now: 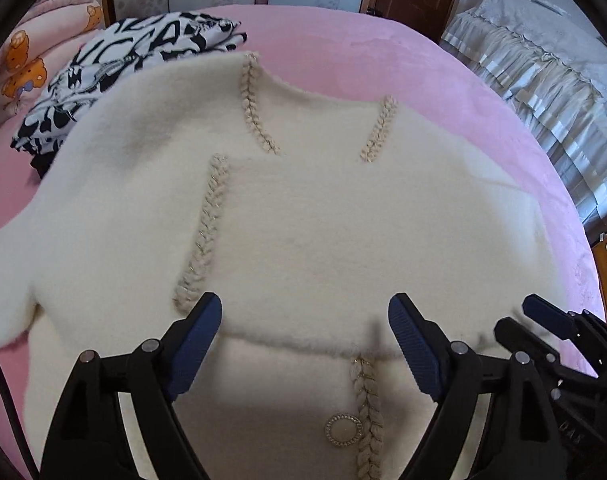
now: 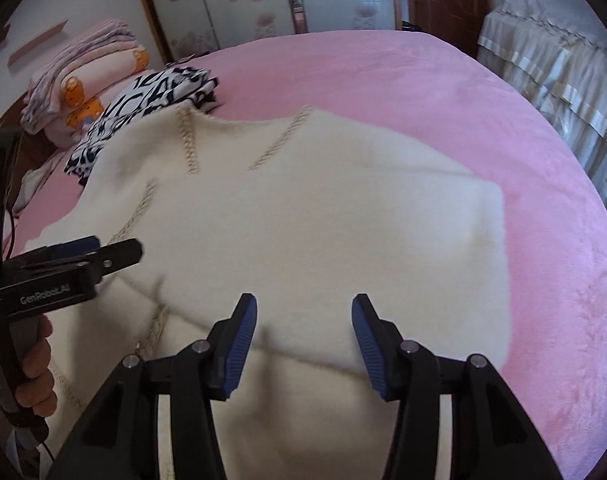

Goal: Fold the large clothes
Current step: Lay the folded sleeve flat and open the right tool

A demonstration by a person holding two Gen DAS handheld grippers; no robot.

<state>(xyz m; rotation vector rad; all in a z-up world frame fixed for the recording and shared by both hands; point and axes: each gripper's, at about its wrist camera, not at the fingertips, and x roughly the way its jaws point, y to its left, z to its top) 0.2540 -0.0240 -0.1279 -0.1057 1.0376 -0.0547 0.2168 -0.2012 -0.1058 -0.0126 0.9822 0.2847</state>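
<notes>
Hovering with both fingers spread over the fluffy cream knitted cardigan (image 1: 323,216), whose folded edge crosses the pink bed (image 1: 383,60) just ahead.

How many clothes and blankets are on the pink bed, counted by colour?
Cream: 1, the fluffy cardigan
Black and white: 1, the folded patterned garment
Pink with orange bears: 1, the folded blanket pile
Total: 3, all on the pink bed. Whether the patterned pile holds more than one piece cannot be told.
</notes>
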